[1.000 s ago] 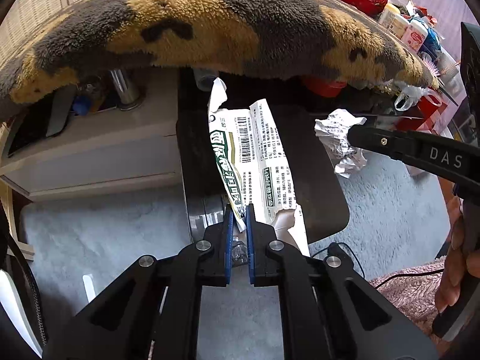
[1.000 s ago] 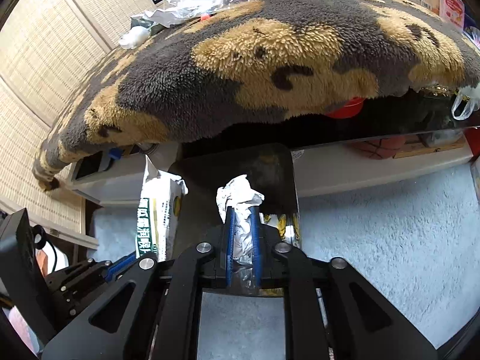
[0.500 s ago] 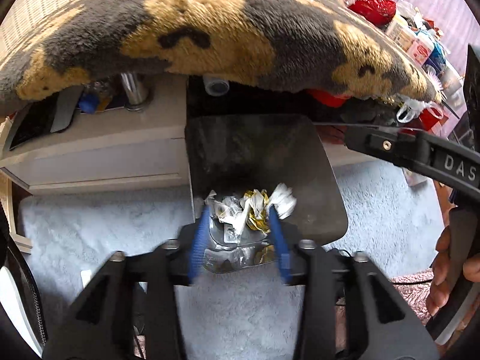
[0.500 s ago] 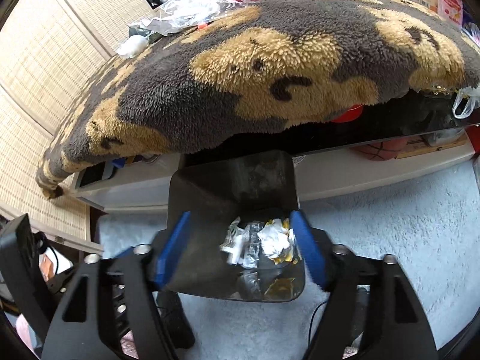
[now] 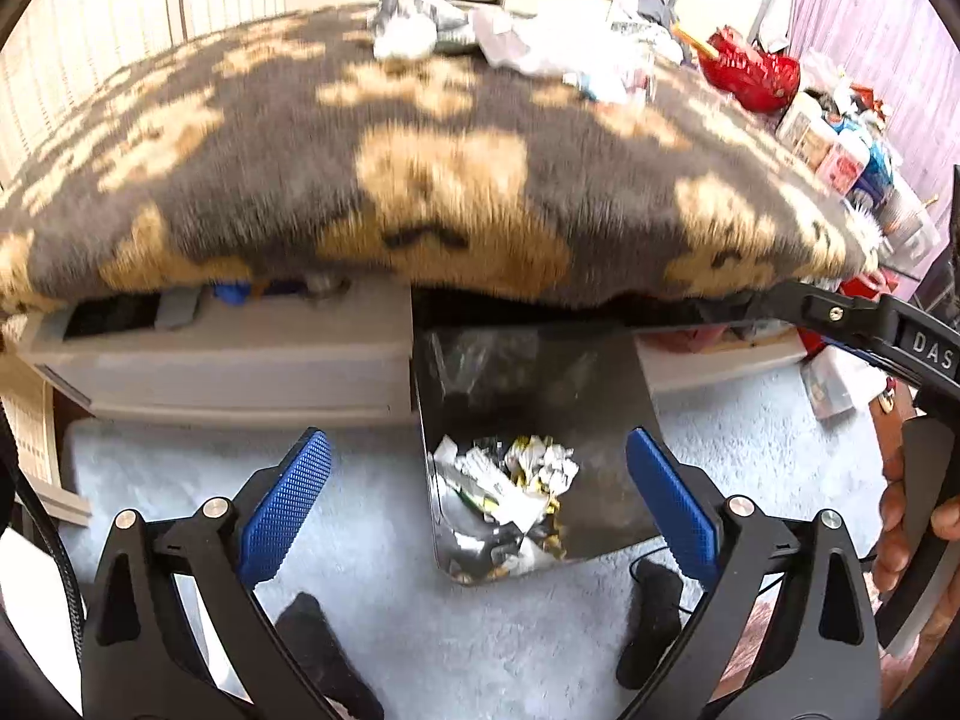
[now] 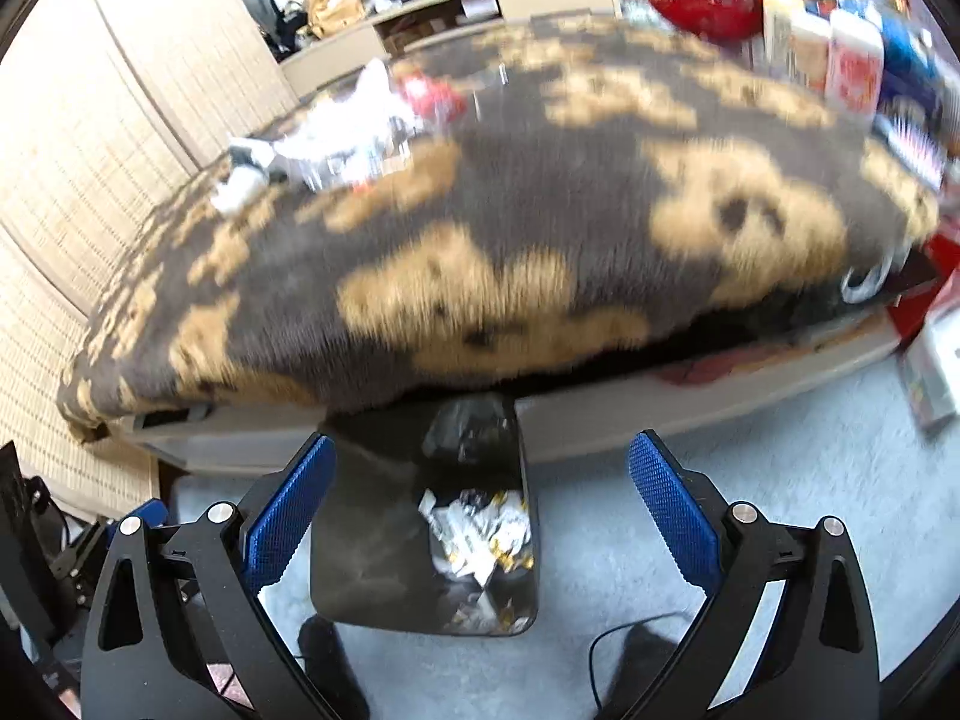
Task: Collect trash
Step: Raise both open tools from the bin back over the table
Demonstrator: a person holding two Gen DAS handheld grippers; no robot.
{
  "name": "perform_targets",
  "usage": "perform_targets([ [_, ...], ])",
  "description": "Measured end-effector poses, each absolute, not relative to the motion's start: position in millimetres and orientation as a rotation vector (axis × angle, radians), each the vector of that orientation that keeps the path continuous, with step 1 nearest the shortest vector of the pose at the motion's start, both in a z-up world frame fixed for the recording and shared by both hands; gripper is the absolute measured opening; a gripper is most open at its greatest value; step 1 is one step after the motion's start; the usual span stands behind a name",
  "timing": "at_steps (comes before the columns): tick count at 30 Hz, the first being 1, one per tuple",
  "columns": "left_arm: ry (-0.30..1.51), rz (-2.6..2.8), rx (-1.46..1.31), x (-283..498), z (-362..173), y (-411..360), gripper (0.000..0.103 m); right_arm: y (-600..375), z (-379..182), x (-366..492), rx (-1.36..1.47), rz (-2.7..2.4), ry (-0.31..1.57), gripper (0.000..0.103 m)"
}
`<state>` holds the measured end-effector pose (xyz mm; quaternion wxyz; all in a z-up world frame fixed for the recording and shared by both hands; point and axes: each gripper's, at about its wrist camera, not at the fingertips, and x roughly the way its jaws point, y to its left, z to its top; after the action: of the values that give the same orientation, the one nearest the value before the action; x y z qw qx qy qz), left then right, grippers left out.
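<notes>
A dark bin (image 5: pixel 606 396) stands on the pale carpet under the table's edge, with crumpled wrappers and paper (image 5: pixel 510 483) lying in it. My left gripper (image 5: pixel 474 450) hangs above it, its jaws opening wide with nothing between the blue pads. In the right wrist view the same bin (image 6: pixel 366 546) and its trash (image 6: pixel 480 525) sit below my right gripper (image 6: pixel 480 450), whose jaws are also opening and hold nothing. More plastic wrappers (image 5: pixel 516 42) lie on the table's far side, seen as well as blurred litter (image 6: pixel 336 144).
A fuzzy grey-and-tan blanket (image 5: pixel 420 180) covers the low table and overhangs the bin. Red bag (image 5: pixel 750 72) and cartons (image 5: pixel 840 150) crowd the right end. A person's feet in black socks (image 5: pixel 318 648) stand by the bin. One finger (image 5: pixel 840 315) of the right gripper crosses the left view.
Both grippers let go: the printed wrapper and the crumpled paper dropped into the bin. The jaws went from shut to wide, and both hands rose, so the tabletop shows more.
</notes>
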<state>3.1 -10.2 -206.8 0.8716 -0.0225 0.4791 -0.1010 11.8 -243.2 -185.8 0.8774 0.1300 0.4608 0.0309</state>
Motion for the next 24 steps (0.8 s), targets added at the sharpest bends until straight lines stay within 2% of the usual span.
perform_targets([
  [9,0.931,-0.154,-0.025,45,-149,3,0.094,-258,-122,48,0.201,0.048,0.884,0.099],
  [15,0.892,-0.128,0.006,102,-122,9,0.094,-249,-100,98,0.222,0.098,0.846,0.099],
  [17,0.885,-0.126,0.012,124,-119,9,0.094,-241,-100,121,0.244,0.129,0.85,0.094],
  [21,0.887,-0.128,0.029,161,-125,8,0.093,-227,-110,160,0.262,0.174,0.882,0.073],
  [24,0.899,-0.138,0.017,183,-133,10,0.089,-219,-119,180,0.263,0.185,0.904,0.067],
])
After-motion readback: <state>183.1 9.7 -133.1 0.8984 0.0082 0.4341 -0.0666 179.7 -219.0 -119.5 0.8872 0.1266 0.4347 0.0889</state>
